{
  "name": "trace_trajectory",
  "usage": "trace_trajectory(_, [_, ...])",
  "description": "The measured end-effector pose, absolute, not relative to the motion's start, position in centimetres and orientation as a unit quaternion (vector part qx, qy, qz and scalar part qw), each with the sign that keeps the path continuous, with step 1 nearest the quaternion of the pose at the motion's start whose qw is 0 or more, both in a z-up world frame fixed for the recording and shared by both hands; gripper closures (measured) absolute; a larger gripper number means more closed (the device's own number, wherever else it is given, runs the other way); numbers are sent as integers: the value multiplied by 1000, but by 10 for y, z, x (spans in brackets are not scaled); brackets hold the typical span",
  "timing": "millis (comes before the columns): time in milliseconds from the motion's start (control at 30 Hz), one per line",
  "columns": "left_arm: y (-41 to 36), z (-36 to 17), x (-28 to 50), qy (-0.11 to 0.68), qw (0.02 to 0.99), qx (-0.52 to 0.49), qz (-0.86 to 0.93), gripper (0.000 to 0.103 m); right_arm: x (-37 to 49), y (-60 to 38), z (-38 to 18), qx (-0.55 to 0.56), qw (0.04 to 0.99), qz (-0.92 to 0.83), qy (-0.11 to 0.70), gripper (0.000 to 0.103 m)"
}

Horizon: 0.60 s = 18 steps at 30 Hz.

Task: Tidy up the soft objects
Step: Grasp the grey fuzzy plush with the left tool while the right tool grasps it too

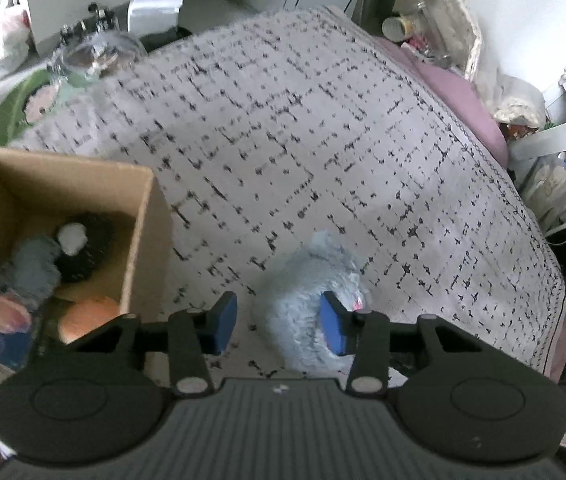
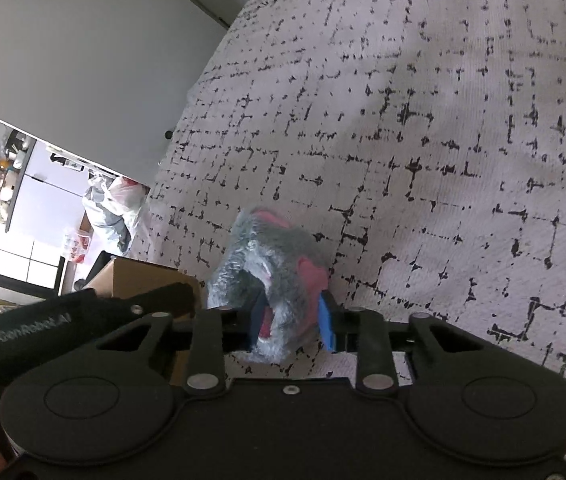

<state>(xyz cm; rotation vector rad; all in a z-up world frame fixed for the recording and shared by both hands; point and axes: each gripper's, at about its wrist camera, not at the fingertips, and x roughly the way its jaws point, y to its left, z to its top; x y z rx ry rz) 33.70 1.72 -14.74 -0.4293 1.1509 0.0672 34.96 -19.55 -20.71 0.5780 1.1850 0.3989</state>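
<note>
Between pads of right gripper (image 2: 291,318): grey-pink plush (image 2: 275,264), pinched from both sides, jaws nearly together on it. Long axis running away from claw toward far side, resting on patterned bedspread (image 2: 423,140). Left of it, close by: corner of cardboard box (image 2: 143,276).

At left gripper (image 1: 278,323): jaws apart, not clamped. Right pad pressed against pale blue plush (image 1: 307,280), left pad clear of it with bare cloth between. Plush off-centre, lying toward right side of claw, long axis stretching far and slightly left. Cannot tell whether same toy as in right wrist view.

Just left of left claw: box, open top, already holding a dark plush (image 1: 83,248), a grey one (image 1: 35,268) and an orange one (image 1: 91,316). Left hand judged nearer to box; drop calls for short carry leftward over near wall. Risk: one-sided contact, slipping on closing.
</note>
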Motion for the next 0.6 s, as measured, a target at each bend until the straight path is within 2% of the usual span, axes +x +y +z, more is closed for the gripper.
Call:
trace_trajectory(67, [18, -155, 338, 537, 813, -220, 34, 63, 352, -198, -212, 277, 766, 181, 551, 85])
trace_trajectory(367, [9, -180, 345, 554, 796, -242, 36, 64, 355, -203, -227, 306, 741, 183, 569, 86])
trace_trajectory(467, [6, -185, 344, 555, 794, -245, 41, 73, 353, -204, -226, 305, 742, 186, 567, 89])
trace_trajectory(600, [8, -182, 342, 548, 793, -260, 45, 77, 349, -202, -220, 291, 753, 186, 561, 90])
